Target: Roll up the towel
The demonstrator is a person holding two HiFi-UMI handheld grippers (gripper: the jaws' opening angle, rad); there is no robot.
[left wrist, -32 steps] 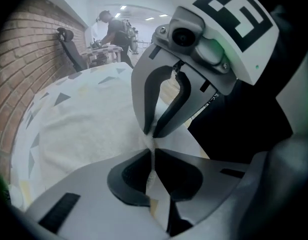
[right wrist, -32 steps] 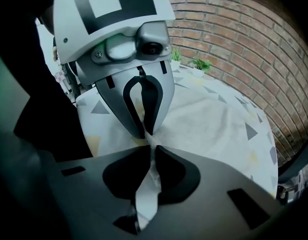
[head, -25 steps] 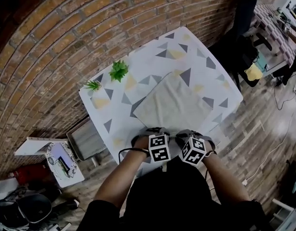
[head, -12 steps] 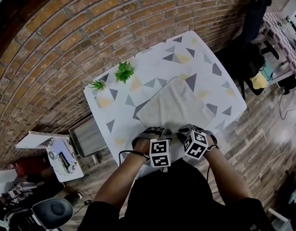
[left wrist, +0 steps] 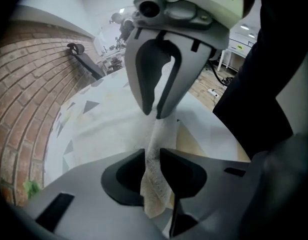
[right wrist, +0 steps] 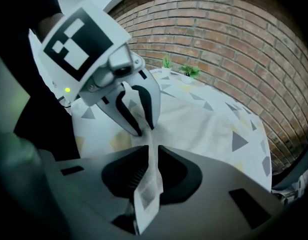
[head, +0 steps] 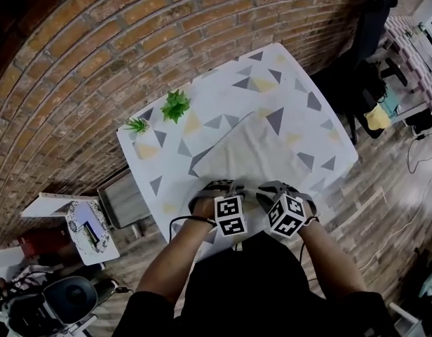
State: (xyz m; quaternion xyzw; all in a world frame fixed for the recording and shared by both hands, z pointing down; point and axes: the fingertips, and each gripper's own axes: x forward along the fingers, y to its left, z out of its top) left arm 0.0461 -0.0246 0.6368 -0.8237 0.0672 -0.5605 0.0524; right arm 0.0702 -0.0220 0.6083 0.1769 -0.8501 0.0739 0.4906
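A pale cream towel (head: pixel 254 149) lies flat on the triangle-patterned table (head: pixel 300 90). Both grippers sit side by side at its near edge. My left gripper (head: pixel 214 187) has that edge standing up between its pads (left wrist: pixel 153 161), pinched. Its jaws have just been opening somewhat, with the towel (left wrist: pixel 114 129) still between them. My right gripper (head: pixel 268 187) pinches the same edge just beside it (right wrist: pixel 149 169). Its jaws have also just widened around the cloth (right wrist: pixel 194 124). Each gripper view shows the other gripper's tips (left wrist: pixel 156 109) (right wrist: pixel 141 126) on the towel close in front.
Two small green plants (head: pixel 175 105) (head: pixel 137 125) stand at the table's far left corner by the brick wall (head: pixel 97 41). A dark chair (head: pixel 370 20) is beyond the right side. A box (head: pixel 90 230) and a drawer unit (head: pixel 125 199) sit on the floor left.
Both grippers have shifted slightly at the towel's near edge and stay side by side. The rest of the towel lies as before.
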